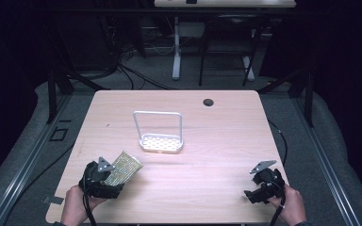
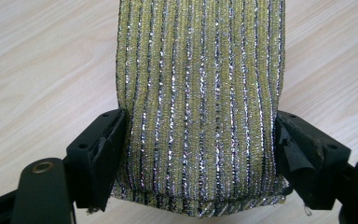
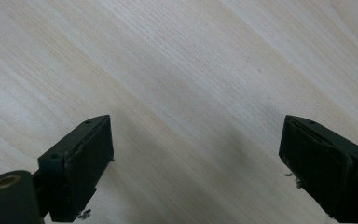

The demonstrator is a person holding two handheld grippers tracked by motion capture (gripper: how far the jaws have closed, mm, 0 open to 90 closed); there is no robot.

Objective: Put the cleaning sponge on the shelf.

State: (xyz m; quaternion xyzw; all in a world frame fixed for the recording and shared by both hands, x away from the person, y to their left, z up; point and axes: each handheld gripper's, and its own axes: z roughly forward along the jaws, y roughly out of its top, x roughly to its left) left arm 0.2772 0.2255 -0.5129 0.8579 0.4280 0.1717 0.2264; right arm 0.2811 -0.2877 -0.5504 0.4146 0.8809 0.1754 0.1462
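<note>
Your left claw [image 2: 200, 154] is clamping the glittery scouring pad [image 2: 200, 102] between its jaws; your right claw [image 3: 196, 163] is gaping over bare bench [image 3: 177, 70]. Next, likely, you're carrying it forward into the rack [image 1: 160, 142].

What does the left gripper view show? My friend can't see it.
A yellow and silver striped sponge sits squeezed between the left gripper's two black jaws. Under it is a pale wooden table.
</note>
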